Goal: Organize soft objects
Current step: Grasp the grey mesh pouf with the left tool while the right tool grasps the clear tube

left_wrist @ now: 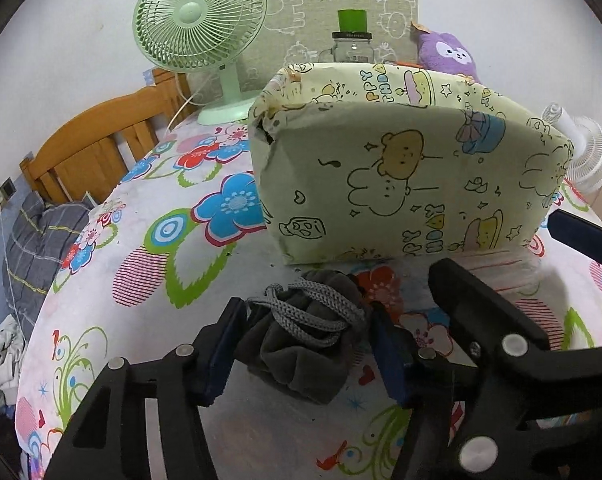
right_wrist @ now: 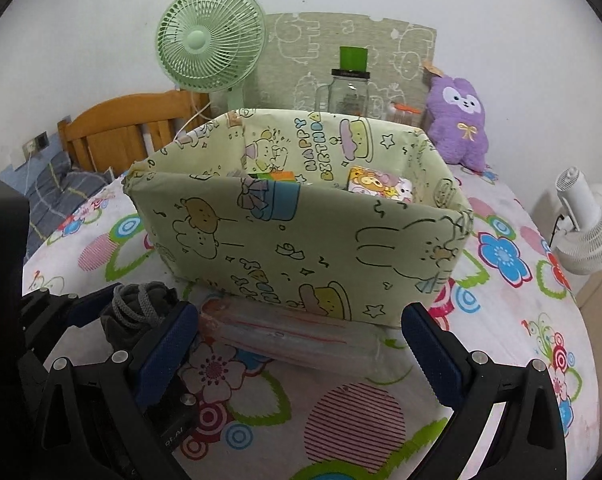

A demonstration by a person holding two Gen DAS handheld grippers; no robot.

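Nearby, green fan (right_wrist: 211, 42), purple plush (right_wrist: 457, 120), jar (right_wrist: 347, 94)

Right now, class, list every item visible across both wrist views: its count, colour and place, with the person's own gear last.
Drawstring pouch: one, dark grey, on the bedspread before the box, between the left gripper's pads.
Fabric box: one, pale green cartoon print, mid-bed, small packets inside.
Clear plastic packet: one, red-striped, against the box's front.
Plush toy: one, purple, behind the box.
Desk fan: one, green, rear left.
Small fan: one, white, right.
Glass jar: one, clear, behind the box.
Headboard: one, wooden, left.
Left gripper: black, blue pads, shut on the pouch.
Right gripper: black, blue pads, open.
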